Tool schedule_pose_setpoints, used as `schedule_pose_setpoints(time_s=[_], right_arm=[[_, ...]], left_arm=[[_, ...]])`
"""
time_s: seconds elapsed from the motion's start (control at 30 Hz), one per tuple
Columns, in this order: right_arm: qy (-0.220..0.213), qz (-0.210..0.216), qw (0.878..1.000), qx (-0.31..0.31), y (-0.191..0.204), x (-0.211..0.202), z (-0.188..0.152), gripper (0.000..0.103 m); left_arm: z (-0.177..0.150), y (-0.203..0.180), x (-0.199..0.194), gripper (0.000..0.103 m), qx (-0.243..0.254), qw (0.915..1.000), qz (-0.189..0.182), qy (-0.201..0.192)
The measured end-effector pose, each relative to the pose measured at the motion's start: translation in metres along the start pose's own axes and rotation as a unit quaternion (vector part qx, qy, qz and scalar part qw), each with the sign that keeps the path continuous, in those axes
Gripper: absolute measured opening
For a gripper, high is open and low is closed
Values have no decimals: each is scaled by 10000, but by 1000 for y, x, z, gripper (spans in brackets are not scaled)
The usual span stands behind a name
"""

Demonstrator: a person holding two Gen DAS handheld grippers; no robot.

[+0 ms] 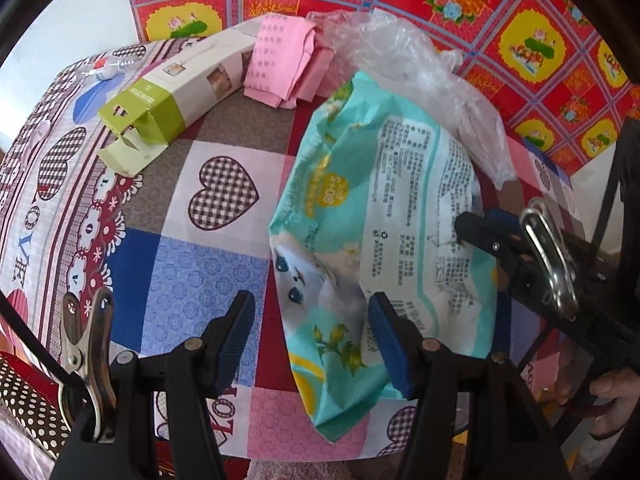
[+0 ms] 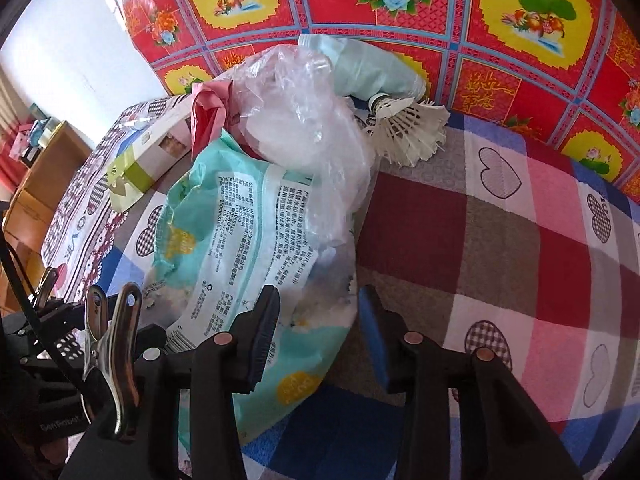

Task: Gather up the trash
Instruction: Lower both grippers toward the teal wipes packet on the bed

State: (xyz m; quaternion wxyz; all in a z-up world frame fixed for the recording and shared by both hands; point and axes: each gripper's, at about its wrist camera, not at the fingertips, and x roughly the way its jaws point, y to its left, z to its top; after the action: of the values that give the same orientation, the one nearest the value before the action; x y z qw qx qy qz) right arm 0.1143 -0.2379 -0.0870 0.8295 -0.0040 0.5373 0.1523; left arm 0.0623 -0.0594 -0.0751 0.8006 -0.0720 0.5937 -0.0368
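A crumpled teal wet-wipe pack lies flat on the patchwork heart tablecloth. My left gripper points down over its near end, open; the right pad overlaps the pack and the left pad stands clear of it. My right gripper is at the pack's opposite edge, open, with the pack's corner lying between its fingers. A clear plastic bag rests on the pack's far end.
A white and green carton, folded pink paper, a shuttlecock and a pale green wrapper lie farther back. A red floral cloth hangs behind. A hand shows at the right.
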Motion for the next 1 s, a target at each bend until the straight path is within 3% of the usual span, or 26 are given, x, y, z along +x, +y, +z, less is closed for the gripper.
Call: schedule_pose_setpoints(time_s=[0.3, 0.7, 0.9, 1.0], right_arm=[[50, 37, 9998, 188, -1, 8, -1, 51], [151, 351, 9983, 442, -4, 20, -4, 53], [82, 376, 9976, 570, -3, 19, -7, 49], [-2, 402, 9970, 667, -5, 16, -10, 45]], left_arm=[[0, -4, 16, 64, 47, 9999, -117, 118], [5, -17, 22, 64, 264, 9995, -181, -48], [13, -16, 23, 59, 342, 9989, -319, -90], [12, -12, 21, 45, 356, 9990, -271, -98]])
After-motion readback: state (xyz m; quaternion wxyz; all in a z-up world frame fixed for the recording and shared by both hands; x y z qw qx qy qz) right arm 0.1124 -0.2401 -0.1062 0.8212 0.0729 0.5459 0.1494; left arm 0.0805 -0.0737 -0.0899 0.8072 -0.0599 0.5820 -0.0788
